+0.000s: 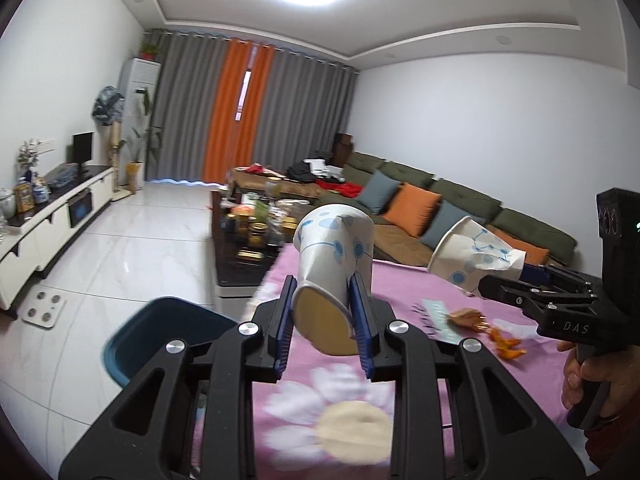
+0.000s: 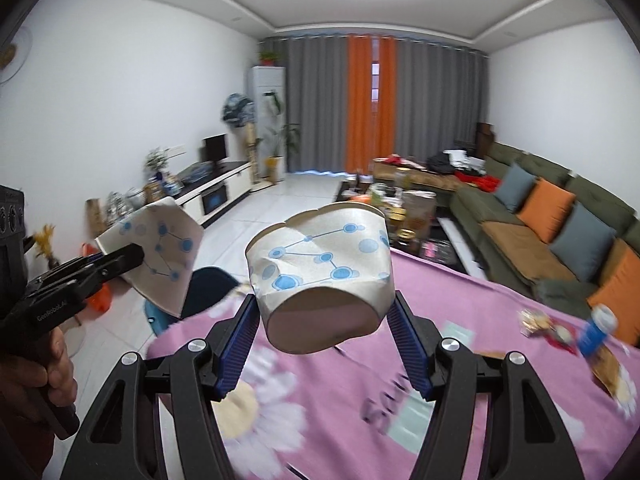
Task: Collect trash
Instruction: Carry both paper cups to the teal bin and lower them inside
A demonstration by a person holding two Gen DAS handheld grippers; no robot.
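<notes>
Blue ribbed pads of the left gripper (image 1: 323, 320) pinch a paper cup (image 1: 334, 258) between them, its base turned toward the camera and its rim pointing away; the cup is white with blue dots joined by thin lines, and it hangs above the near left edge of a pink flowered tablecloth (image 1: 460, 364). Seen from the right wrist view, the right gripper (image 2: 324, 340) likewise clamps a second cup (image 2: 320, 268), crumpled and squashed oval, base toward the camera, held above the same cloth. Each gripper shows in the other's view: the right one carries the letters "DAS" on its black body, the left one reads "GenRobot.AI".

Left of the table, down on the floor, stands a dark blue bin (image 1: 168, 332). On the cloth to the right lie orange peel scraps (image 1: 502, 338), a snack wrapper (image 2: 536, 322) and a blue-labelled bottle (image 2: 598, 326), its print too blurred to read.

Farther off are a cluttered coffee table (image 1: 248, 248), a green sofa (image 2: 520, 240) with orange and grey cushions, and orange-and-grey curtains (image 2: 370, 108) on the far wall.
</notes>
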